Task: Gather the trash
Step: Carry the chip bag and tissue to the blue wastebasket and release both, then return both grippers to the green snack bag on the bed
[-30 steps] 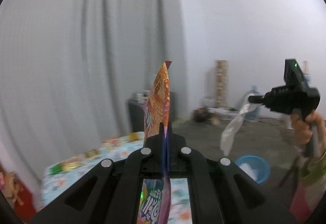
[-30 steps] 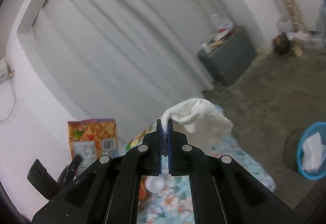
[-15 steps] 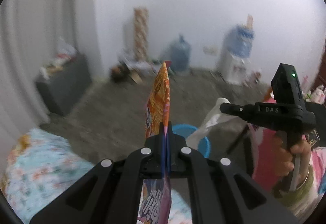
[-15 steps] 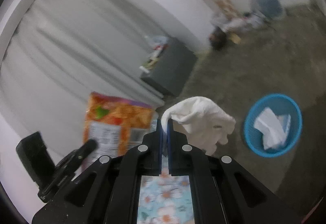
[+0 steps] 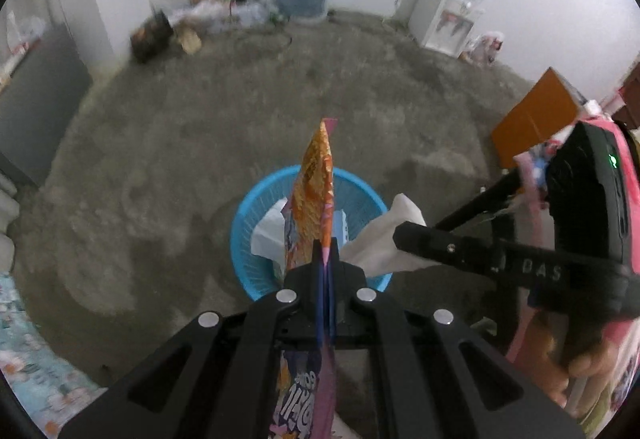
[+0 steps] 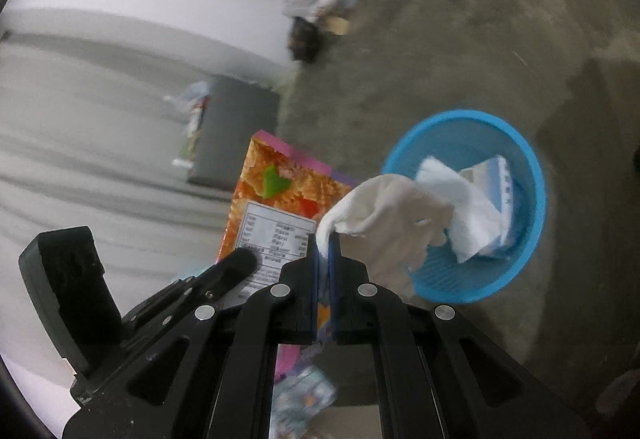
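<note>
Both claws clenched: left claw (image 5: 325,263) on snack bag (image 5: 316,195), right claw (image 6: 327,247) on tissue (image 6: 384,211). Both above blue basket (image 6: 524,239), prob so drop lands inside w/ other trash.

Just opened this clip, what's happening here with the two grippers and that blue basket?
A person is collecting trash with a handheld gripper in each hand. The left gripper has its jaws shut on an orange snack wrapper, and the right gripper has its jaws shut on a crumpled white tissue. Both pieces are held out over or beside the blue basket on the concrete floor, which already holds white paper and a small carton. Nothing has been let go yet.
</note>
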A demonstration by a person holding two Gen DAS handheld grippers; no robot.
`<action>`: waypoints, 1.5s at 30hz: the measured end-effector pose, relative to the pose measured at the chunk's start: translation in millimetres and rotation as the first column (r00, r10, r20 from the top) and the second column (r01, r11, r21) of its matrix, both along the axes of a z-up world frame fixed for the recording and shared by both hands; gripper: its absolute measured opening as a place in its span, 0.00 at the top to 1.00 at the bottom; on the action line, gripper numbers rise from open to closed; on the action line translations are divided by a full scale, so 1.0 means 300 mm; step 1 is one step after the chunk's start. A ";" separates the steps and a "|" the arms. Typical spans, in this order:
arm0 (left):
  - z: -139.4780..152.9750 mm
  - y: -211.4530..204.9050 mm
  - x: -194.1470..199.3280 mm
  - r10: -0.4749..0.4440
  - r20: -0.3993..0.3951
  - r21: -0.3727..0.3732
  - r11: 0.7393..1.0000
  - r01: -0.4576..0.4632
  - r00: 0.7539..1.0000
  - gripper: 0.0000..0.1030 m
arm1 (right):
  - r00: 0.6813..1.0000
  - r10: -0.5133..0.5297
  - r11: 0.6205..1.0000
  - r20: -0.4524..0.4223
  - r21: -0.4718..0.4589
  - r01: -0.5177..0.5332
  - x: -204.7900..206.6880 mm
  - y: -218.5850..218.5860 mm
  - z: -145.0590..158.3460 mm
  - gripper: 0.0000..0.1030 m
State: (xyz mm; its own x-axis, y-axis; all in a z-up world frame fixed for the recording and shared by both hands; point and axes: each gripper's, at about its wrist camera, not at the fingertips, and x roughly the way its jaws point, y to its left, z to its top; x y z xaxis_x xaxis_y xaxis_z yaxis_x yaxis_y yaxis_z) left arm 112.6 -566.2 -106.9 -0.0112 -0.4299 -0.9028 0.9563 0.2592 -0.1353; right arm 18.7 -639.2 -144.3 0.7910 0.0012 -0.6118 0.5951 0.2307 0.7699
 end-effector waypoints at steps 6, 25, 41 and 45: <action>-0.208 -0.080 0.055 0.072 -0.099 0.121 0.991 -0.060 0.992 0.81 | 0.993 -0.071 0.990 -0.096 0.116 0.082 -0.020 -0.087 -0.242 0.63; 0.027 0.087 0.091 0.131 -0.011 -0.002 0.991 -0.131 0.991 0.46 | 0.935 -0.182 0.979 -0.304 -0.144 0.143 -0.077 0.014 -0.095 0.49; 0.549 0.618 0.083 0.239 0.168 -0.247 0.949 -0.194 0.956 0.26 | 0.947 -0.214 0.947 -0.240 -0.289 0.141 -0.106 0.134 0.194 0.47; 0.663 0.830 0.111 0.352 0.187 -0.315 0.906 -0.283 0.917 0.18 | 0.969 -0.069 0.924 -0.239 -0.381 -0.029 -0.002 0.293 0.423 0.38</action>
